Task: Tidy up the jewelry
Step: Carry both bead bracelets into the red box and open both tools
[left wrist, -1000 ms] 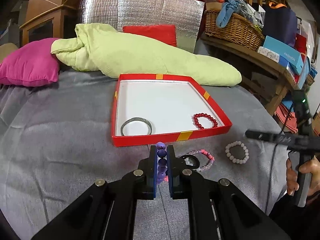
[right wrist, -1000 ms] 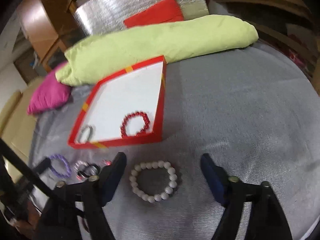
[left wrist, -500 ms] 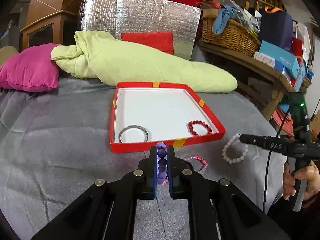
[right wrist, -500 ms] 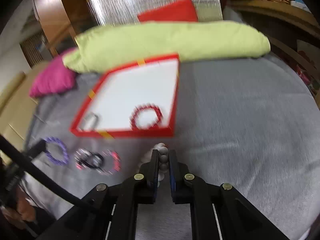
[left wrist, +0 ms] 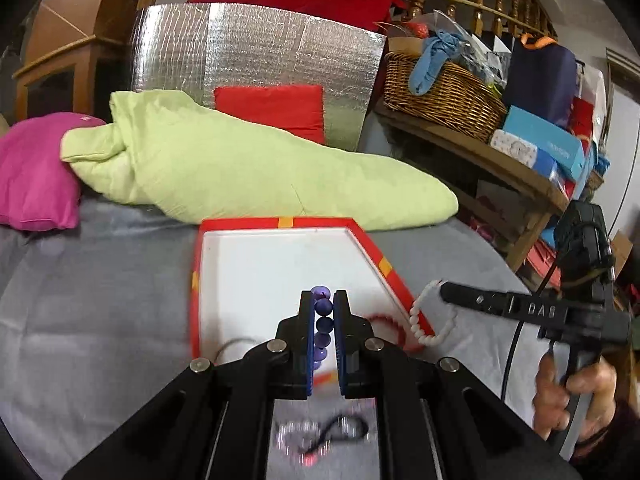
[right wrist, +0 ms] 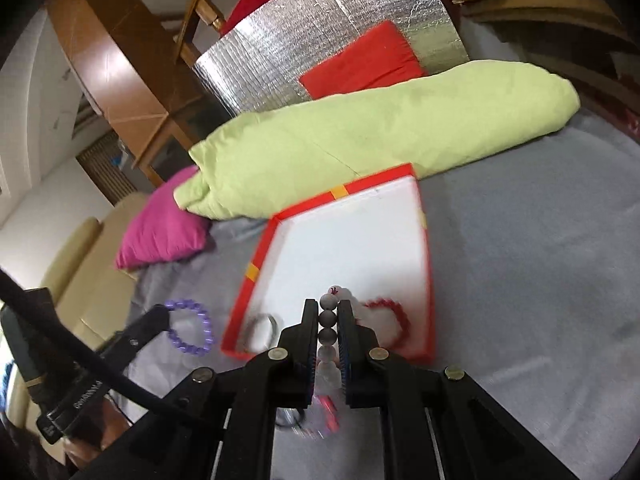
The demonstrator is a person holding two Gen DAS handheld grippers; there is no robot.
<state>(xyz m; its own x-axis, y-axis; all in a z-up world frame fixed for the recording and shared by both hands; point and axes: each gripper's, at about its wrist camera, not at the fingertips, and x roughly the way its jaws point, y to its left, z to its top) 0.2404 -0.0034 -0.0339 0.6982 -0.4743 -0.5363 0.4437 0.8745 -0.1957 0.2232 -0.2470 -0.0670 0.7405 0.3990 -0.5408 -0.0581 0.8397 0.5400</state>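
My left gripper (left wrist: 324, 300) is shut on a purple bead bracelet (left wrist: 323, 320), held above the near edge of the red-rimmed white tray (left wrist: 280, 223). It also shows in the right wrist view (right wrist: 190, 326), hanging from the left fingers. My right gripper (right wrist: 329, 308) is shut on a white bead bracelet (right wrist: 329, 320), lifted near the tray's (right wrist: 338, 192) near edge. In the left wrist view the white bracelet (left wrist: 416, 320) dangles from the right gripper (left wrist: 444, 290). A red bead bracelet (right wrist: 394, 312) and a metal bangle (right wrist: 260, 326) lie inside the tray.
A tangle of pink and black bracelets (left wrist: 320, 436) lies on the grey cloth (left wrist: 100, 300) below my left gripper. A green pillow (left wrist: 240, 168) and a pink cushion (left wrist: 32, 172) lie behind the tray. A wicker basket (left wrist: 440, 96) and boxes stand at the right.
The right gripper shut on the white bracelet and lifted it off the cloth. Both grippers rose and moved toward the tray with their bracelets.
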